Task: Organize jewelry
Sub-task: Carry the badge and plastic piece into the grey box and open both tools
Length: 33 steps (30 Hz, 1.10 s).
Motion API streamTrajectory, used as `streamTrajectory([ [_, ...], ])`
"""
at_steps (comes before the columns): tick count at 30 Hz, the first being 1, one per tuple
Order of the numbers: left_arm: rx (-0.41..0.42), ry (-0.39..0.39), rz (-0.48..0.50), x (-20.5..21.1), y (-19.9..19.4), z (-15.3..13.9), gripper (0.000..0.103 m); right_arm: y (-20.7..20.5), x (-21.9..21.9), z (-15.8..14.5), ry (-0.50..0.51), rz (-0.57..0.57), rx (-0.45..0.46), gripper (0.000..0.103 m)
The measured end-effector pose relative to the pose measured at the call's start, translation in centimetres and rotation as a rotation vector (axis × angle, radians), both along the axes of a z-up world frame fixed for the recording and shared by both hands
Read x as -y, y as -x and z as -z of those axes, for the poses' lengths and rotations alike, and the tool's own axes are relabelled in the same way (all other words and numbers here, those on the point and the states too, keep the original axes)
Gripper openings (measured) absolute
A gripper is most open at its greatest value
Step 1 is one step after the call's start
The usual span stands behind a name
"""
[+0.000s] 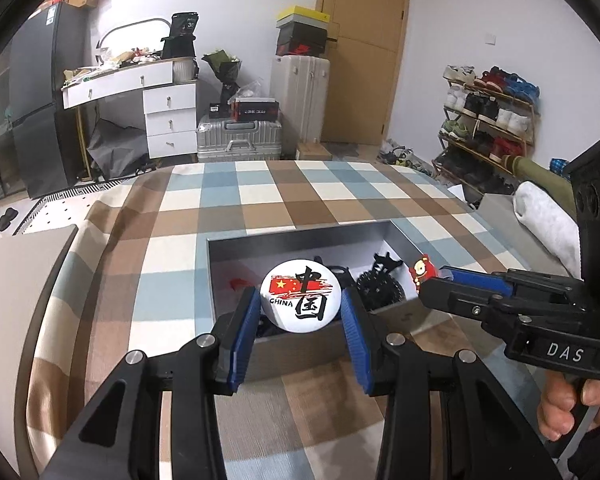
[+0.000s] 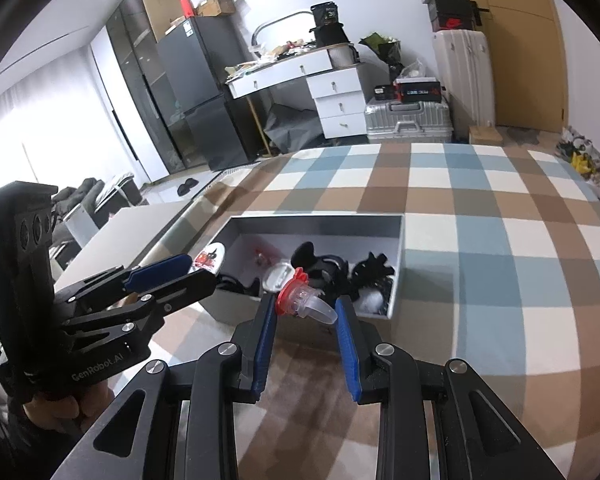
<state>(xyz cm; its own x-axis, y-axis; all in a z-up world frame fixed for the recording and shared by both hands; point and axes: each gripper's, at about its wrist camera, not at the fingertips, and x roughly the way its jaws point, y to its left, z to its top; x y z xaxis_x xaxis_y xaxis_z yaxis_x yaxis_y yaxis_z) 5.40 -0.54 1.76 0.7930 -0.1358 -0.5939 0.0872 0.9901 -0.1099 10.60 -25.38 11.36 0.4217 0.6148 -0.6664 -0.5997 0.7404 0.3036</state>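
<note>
The left gripper [image 1: 300, 312], black with blue ribbed pads, clamps a round white pin badge [image 1: 300, 301] printed with a red flag, black Chinese characters and the word "CHINA". The badge sits between the two pads, held by its edges with its printed face turned to the camera, just above the near wall of a shallow grey rectangular cardboard box [image 1: 300, 350]. From the right wrist view the same badge [image 2: 210, 258] appears edge-on beyond the left gripper's tips [image 2: 188, 268], over the box's left end.

The right gripper [image 2: 306, 308], of the same black and blue build, grips a small red and white cartoon figure charm with a clear plastic clip [image 2: 300, 298] behind it; the red part presses against the left pad and the clear tip reaches toward the right pad. It hangs over the near wall of the box [image 2: 312, 222]. In the left wrist view this charm [image 1: 420, 272] shows at the right gripper's tips [image 1: 430, 284], above the box's right side.

Inside the box lie dark tangled pieces of jewelry [image 2: 340, 268], a black beaded item [image 1: 378, 292], a small clear round piece [image 2: 276, 276] and a small red item [image 1: 236, 283].

The box rests on a blue, brown and white checked cloth [image 1: 260, 200] covering the surface. A bare hand [image 1: 568, 408] grasps the right gripper's handle.
</note>
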Motion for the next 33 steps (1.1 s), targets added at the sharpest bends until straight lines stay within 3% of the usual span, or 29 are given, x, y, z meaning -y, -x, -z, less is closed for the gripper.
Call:
streamTrajectory([
  [33, -0.055, -0.011, -0.036, 0.6, -1.5, 1.3, 0.036, -2.1, -1.1, 0.8, -0.027, 0.058, -0.035, 0.031],
])
